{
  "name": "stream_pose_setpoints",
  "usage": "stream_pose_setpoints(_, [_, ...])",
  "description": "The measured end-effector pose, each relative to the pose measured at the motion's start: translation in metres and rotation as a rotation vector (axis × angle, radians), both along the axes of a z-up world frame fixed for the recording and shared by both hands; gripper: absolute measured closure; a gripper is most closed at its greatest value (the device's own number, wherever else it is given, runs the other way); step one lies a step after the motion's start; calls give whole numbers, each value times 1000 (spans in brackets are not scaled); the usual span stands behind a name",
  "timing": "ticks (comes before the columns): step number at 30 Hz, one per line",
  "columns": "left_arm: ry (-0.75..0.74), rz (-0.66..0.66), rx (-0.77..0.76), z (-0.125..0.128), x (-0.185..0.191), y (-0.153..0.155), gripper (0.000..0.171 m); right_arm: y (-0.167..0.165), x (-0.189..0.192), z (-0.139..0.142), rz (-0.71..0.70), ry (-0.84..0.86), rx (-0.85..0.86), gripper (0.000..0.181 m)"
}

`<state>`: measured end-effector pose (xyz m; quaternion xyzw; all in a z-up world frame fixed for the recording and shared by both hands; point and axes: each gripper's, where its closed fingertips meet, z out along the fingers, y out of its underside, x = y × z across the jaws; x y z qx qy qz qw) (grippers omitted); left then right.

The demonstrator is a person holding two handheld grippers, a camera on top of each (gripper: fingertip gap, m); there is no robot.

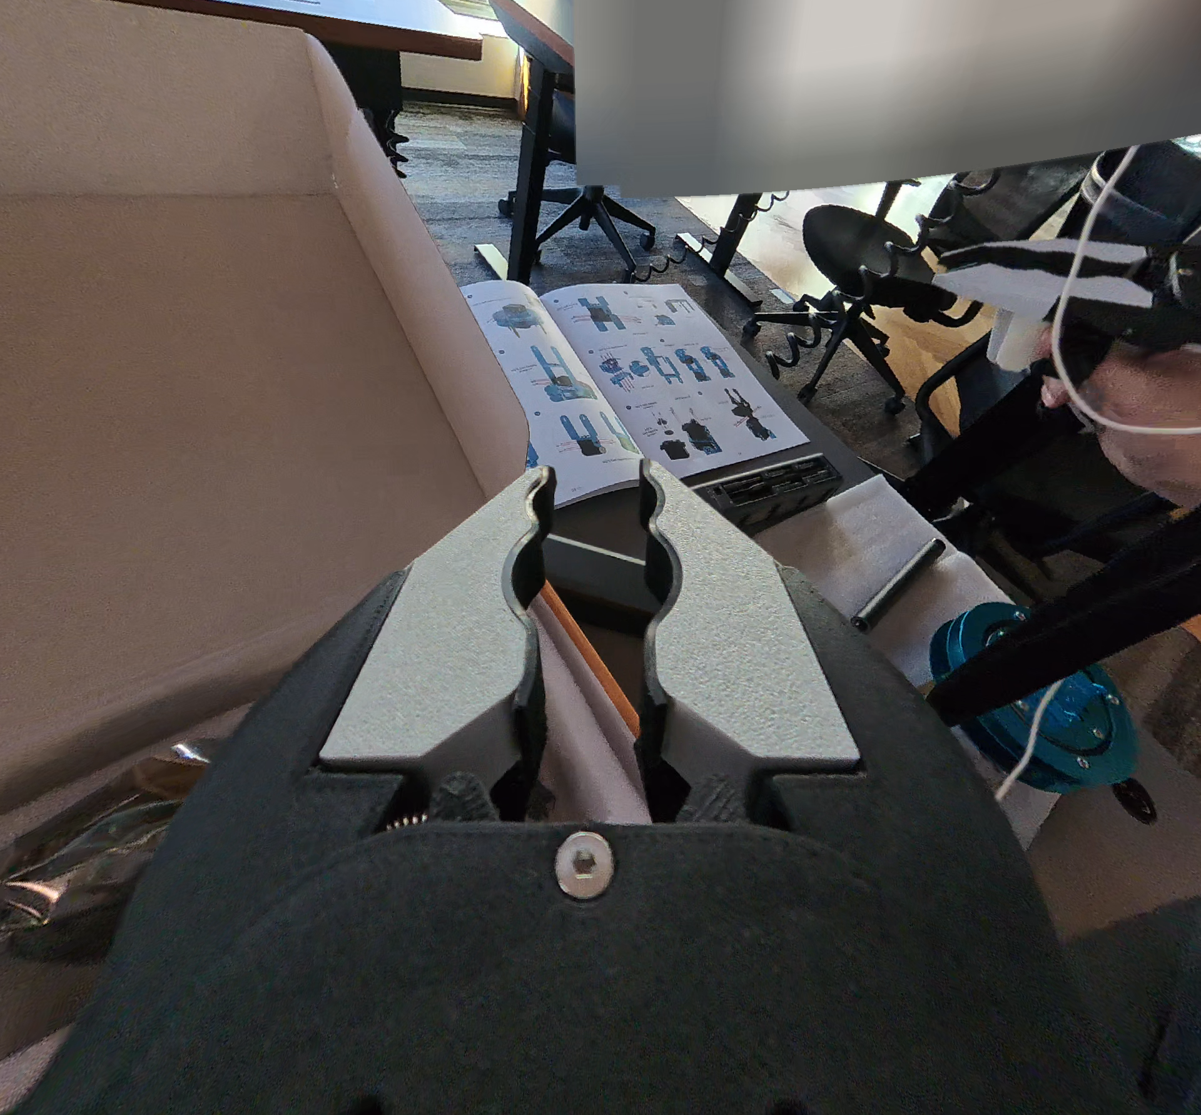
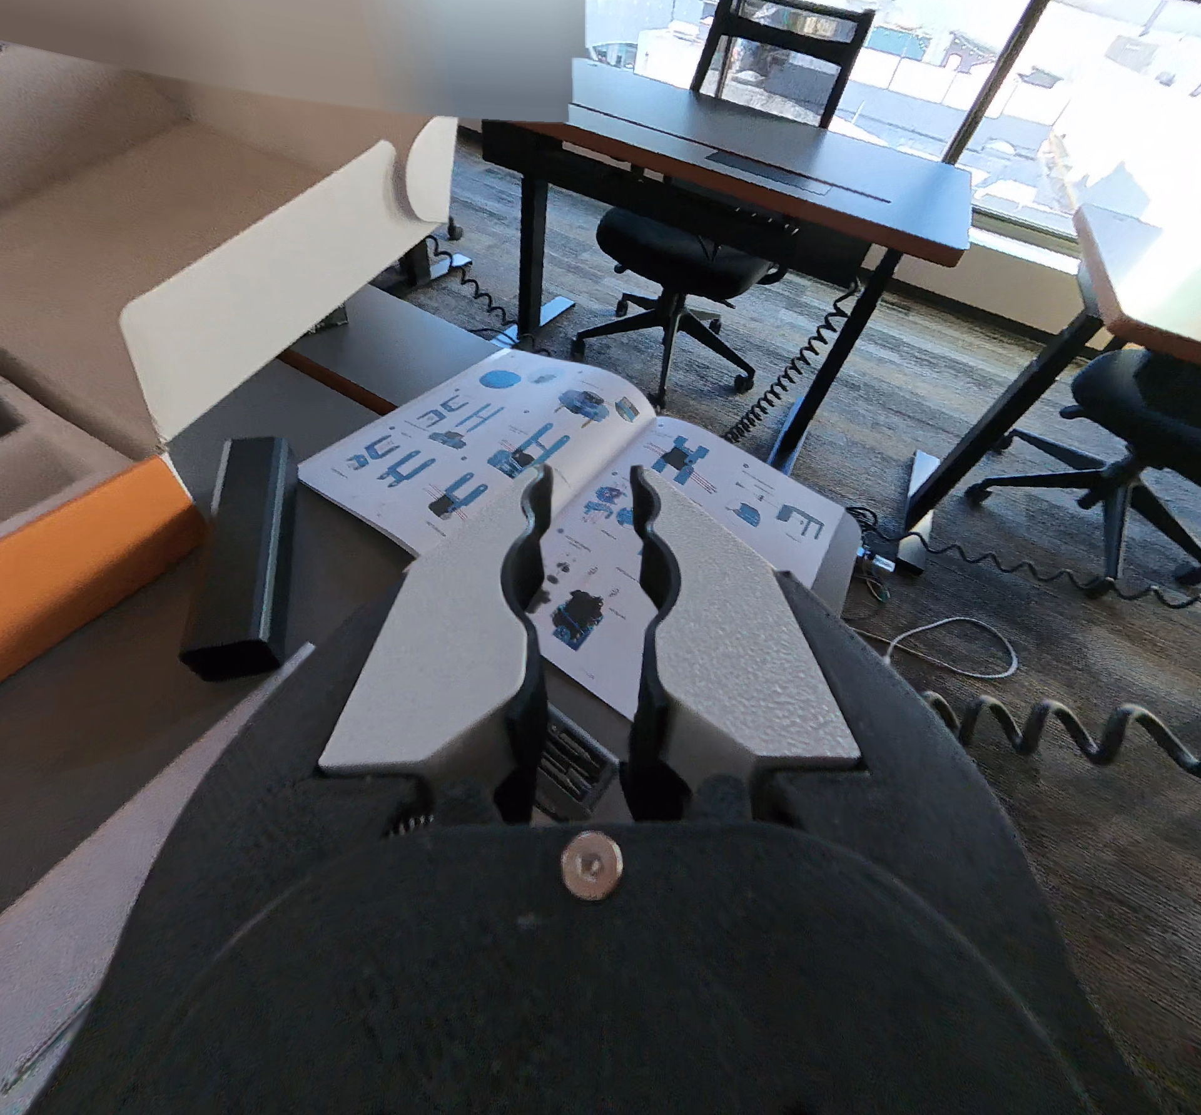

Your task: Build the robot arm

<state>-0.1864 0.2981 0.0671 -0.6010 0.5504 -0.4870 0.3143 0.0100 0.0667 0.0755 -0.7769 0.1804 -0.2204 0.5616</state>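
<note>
Left hand-held gripper [image 1: 596, 486]: jaws spread, nothing held; poised beside the open cardboard box [image 1: 195, 336] on its left, with the open booklet [image 1: 640, 369] lying just beyond on the tabletop [image 1: 604, 570].

Right hand-held gripper [image 2: 590, 489]: jaws spread, nothing held; held above the booklet [image 2: 520, 434]. A black bar [image 2: 244, 554] lies at left, beside the orange-edged box [image 2: 97, 538]. The tabletop's far edge is close behind the booklet; open floor [image 2: 975, 791] is seen at right.

Open booklet [image 2: 520, 466] beside black box [image 2: 244, 557] — office chair [image 2: 676, 265] behind.
</note>
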Motion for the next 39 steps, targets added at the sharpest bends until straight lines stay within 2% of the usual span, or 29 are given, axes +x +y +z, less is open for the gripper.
stream_pose_setpoints(8, [1,-9,-6,-3,14,12,149,14,12,-1,1,34,37,157])
stream_pose_setpoints(14, [-7,-8,-16,-5,18,17,150,17,8,-11,27,28,-8,158])
stream_pose_setpoints(20, [-74,1,51,25,11,18,151,-12,-2,-11,2,41,-60,157])
stream_pose_setpoints(26, [-136,13,51,41,-15,6,152,-41,-20,-6,-45,22,-100,158])
stream_pose_setpoints(34, [-182,41,21,39,-44,5,153,-17,-48,-9,50,-19,-179,157])
stream_pose_setpoints(39, [-153,39,-14,34,-33,9,151,3,-55,-11,95,-43,-191,157])
